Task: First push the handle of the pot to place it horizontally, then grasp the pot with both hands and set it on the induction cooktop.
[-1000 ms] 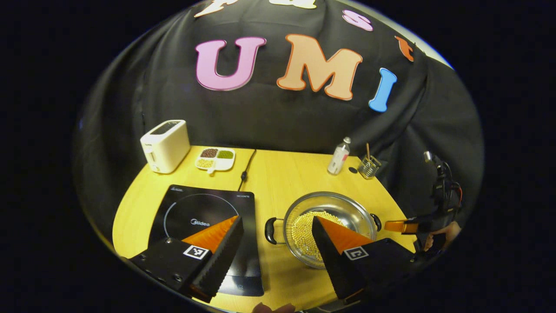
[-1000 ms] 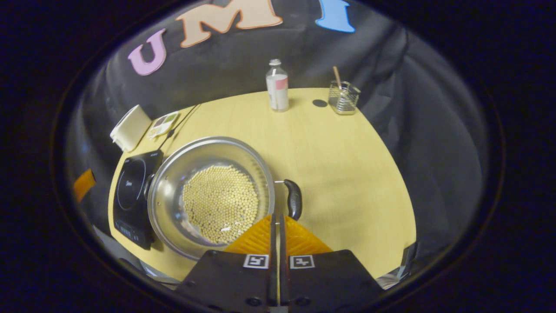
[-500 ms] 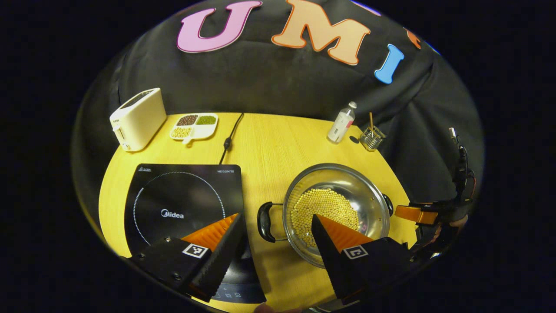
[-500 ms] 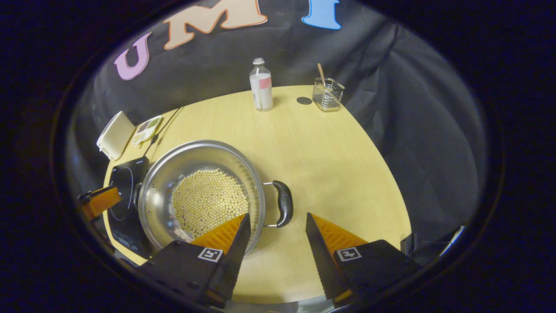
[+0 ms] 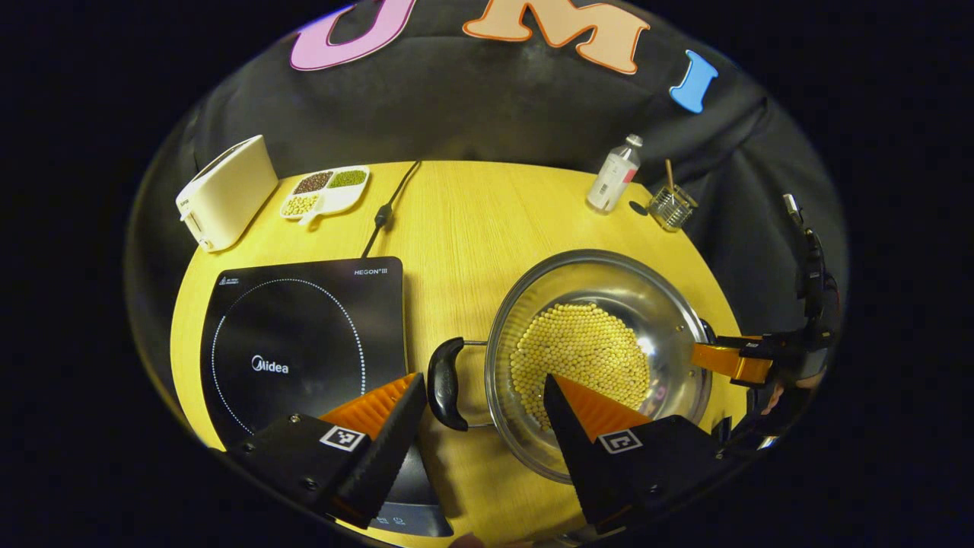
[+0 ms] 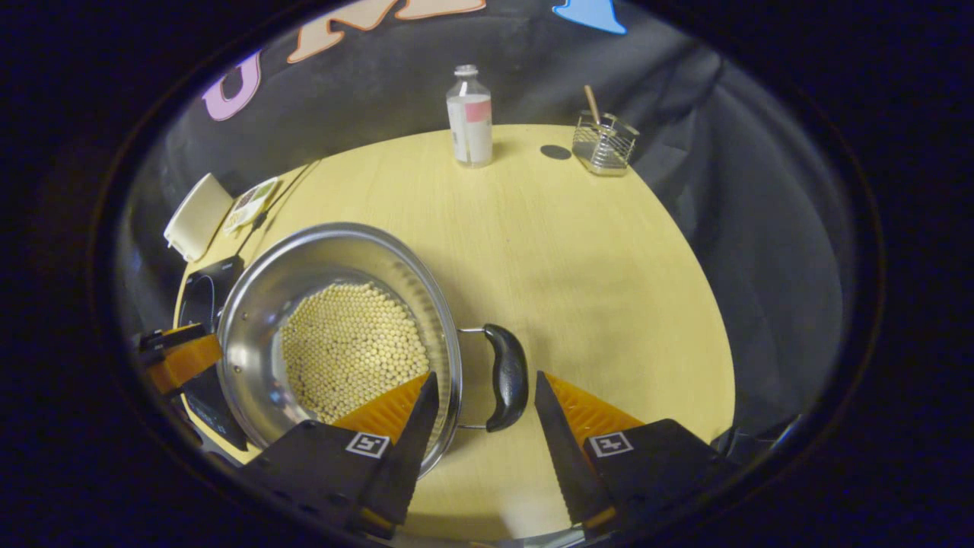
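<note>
In the left gripper view, my left gripper [image 5: 483, 388] is spread wide, gripping nothing. The pot's near black handle [image 5: 444, 383] sits in the gap between its fingers, with no contact I can make out. The steel pot [image 5: 601, 358], holding pale yellow beans [image 5: 582, 354], stands on the yellow table [image 5: 464, 221], just right of the induction cooktop [image 5: 304, 335]. Far back stand a toaster [image 5: 227, 192], a divided dish [image 5: 323, 192], a bottle [image 5: 615, 173] and a wire holder [image 5: 671, 207].

In the right gripper view, my right gripper [image 6: 487, 399] is likewise released, its fingers straddling the pot's other black handle [image 6: 508, 377]; whether they touch it I cannot tell. Beyond the pot's far rim, my left gripper's fingertip [image 6: 183, 361] shows.
</note>
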Demonstrator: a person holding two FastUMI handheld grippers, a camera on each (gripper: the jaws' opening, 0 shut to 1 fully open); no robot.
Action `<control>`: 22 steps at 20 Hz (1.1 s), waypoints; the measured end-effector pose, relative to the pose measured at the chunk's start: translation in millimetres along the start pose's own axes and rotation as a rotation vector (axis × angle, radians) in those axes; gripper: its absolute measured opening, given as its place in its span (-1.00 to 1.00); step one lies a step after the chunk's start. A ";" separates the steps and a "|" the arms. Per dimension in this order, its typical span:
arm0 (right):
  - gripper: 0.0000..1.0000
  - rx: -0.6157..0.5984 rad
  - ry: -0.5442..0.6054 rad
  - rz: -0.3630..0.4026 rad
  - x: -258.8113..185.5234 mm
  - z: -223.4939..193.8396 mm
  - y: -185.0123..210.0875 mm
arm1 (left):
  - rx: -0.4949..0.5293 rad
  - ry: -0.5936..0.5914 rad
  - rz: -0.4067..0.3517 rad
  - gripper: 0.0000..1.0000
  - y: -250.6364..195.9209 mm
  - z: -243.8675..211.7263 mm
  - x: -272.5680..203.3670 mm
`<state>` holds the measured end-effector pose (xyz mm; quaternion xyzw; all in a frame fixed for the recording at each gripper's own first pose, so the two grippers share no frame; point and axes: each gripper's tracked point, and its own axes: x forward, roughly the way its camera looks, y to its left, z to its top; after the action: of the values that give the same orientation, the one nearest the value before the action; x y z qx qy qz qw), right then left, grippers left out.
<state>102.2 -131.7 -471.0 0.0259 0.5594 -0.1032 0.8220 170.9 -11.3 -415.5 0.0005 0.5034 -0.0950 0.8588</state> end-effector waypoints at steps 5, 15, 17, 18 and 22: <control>0.29 -0.015 0.027 0.009 14.1 -3.9 3.0 | 0.003 0.074 0.057 0.78 6.7 -10.7 20.4; 0.18 -0.034 -0.021 0.045 18.0 -0.7 5.9 | 0.019 0.053 0.123 0.31 16.4 -21.2 39.5; 0.18 -0.044 -0.017 0.038 19.9 -1.2 6.5 | 0.040 0.048 0.132 0.31 17.3 -22.5 39.4; 0.11 -0.044 -0.011 0.032 20.5 -1.2 6.6 | 0.035 0.050 0.132 0.31 16.7 -23.3 39.0; 0.11 -0.017 -0.002 0.047 21.7 -2.7 7.9 | 0.039 0.029 0.123 0.36 16.2 -22.9 39.6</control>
<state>108.9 -126.6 -492.7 0.0318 0.5587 -0.0790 0.8250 172.5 0.4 -462.6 0.0495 0.5129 -0.0519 0.8554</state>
